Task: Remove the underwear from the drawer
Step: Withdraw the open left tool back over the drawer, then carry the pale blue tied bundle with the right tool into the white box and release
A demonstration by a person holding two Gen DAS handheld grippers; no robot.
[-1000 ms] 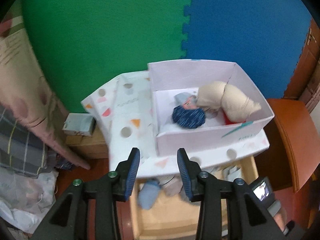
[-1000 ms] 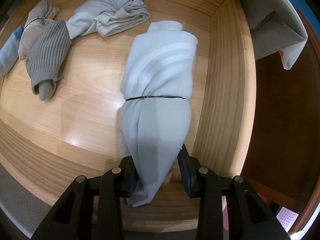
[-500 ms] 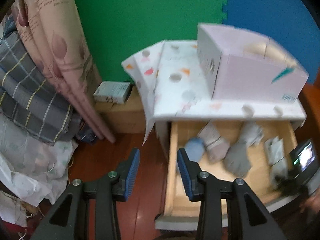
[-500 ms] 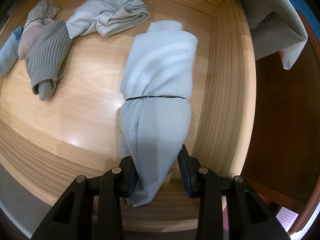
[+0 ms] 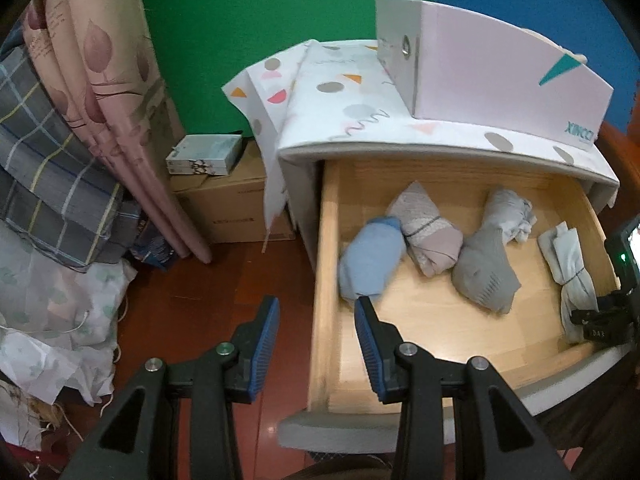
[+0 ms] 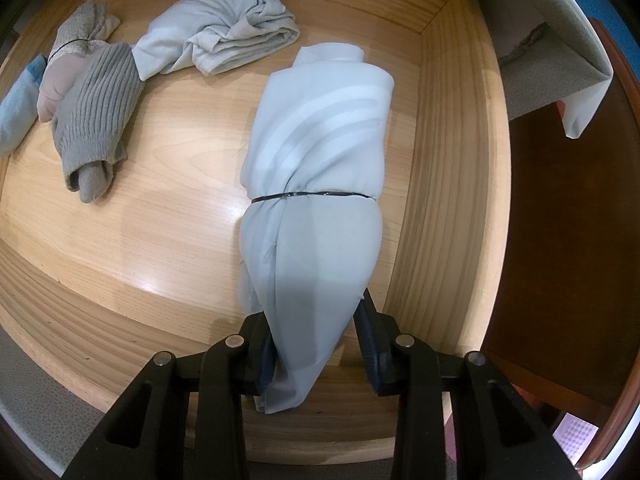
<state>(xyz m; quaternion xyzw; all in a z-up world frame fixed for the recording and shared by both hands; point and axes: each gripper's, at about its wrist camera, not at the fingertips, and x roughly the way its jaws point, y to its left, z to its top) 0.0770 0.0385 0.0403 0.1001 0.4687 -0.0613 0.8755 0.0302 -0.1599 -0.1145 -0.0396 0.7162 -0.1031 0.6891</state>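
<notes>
The pale blue-grey underwear roll (image 6: 316, 184), bound at mid-length by a thin black band (image 6: 314, 196), lies on the drawer floor (image 6: 168, 216) just beside the right-hand wall (image 6: 448, 184). Its near end sits between the jaws of the right gripper (image 6: 316, 344). The jaws are closing at this moment; both pads already press into the cloth, which bulges above them. The hold is therefore being tightened, not yet used: the roll has not shifted from a second ago and is still on the wood. Judged from this, lifting is the next step.

Farther left in the drawer lie a loose pale grey garment (image 6: 224, 40), a ribbed grey roll (image 6: 94, 120), a beige roll (image 6: 60, 80) and a light blue roll (image 6: 16, 116).

The left gripper (image 5: 316, 332) stands partly open and empty, its opening unchanged. A second ago its camera looked down into the white box (image 5: 500, 88) on the cabinet top; it now faces the open drawer, straddling its left wall (image 5: 326, 264) near the light blue roll.
</notes>
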